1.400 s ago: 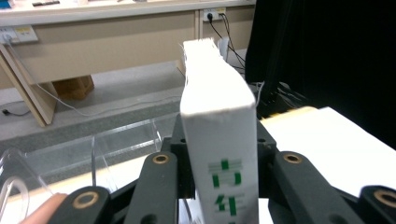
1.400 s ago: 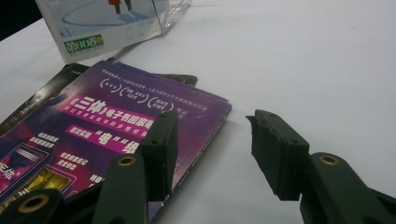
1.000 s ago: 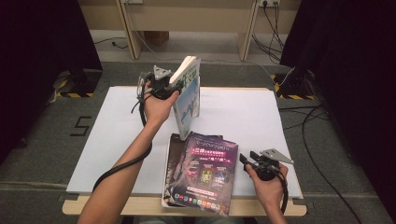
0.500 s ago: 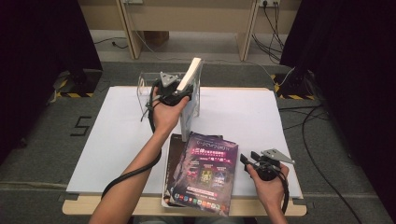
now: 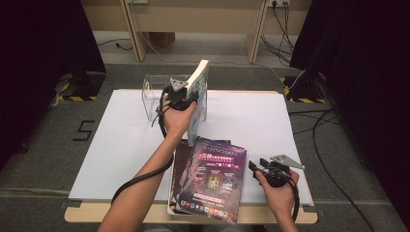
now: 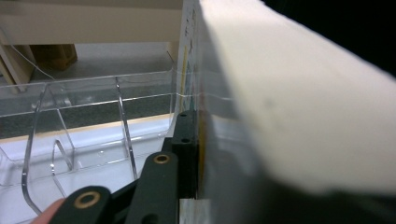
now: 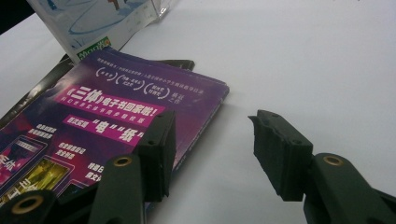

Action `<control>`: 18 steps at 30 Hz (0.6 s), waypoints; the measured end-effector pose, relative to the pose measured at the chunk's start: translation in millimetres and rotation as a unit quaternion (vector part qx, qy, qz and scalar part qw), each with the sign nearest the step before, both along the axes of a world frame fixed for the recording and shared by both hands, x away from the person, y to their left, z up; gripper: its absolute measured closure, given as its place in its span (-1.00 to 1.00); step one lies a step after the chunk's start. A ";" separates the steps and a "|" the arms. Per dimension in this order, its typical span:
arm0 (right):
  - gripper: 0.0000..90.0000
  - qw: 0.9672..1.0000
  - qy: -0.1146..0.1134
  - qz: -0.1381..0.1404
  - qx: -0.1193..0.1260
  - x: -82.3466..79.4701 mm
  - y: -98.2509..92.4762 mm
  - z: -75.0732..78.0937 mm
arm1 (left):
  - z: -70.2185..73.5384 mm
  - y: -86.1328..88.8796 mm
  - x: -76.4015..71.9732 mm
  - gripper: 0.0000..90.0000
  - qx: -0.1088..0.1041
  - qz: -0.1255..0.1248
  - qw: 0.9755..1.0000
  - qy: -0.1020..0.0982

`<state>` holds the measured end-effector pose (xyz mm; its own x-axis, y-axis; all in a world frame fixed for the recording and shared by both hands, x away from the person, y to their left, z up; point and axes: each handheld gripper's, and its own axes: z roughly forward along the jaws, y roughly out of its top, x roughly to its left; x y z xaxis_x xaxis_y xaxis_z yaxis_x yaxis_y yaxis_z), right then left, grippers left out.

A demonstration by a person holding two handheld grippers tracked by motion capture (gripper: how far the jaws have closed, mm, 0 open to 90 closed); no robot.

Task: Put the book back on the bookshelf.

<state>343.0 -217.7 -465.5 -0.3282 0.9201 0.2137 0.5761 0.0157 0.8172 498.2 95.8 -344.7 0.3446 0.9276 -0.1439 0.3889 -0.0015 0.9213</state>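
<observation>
Book (image 5: 199,99) is being held upright by the left gripper (image 5: 186,99), jaws clamped on it, beside the clear rack (image 5: 153,94) at upper centre; right gripper (image 7: 212,149) is being rested open on the desk (image 5: 116,140), lower right, beside the magazine (image 5: 212,179).

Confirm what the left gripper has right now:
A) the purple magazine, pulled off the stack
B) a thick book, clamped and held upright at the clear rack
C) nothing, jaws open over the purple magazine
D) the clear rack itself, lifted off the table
B: the left gripper is shut on the thick book, held upright beside the clear rack, while the purple magazine lies flat near the open right gripper.
</observation>
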 end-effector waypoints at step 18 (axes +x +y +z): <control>0.12 1.000 -0.002 -0.005 0.000 0.1 -3.8 0.7 | 13.5 10.4 18.5 0.64 0.003 0.011 1.000 -0.016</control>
<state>343.1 -221.5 -464.8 -0.3195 0.9236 0.2120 0.5731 0.0101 0.8194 516.7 106.2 -331.2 0.3279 0.9361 -0.1271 0.3591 0.0009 0.9333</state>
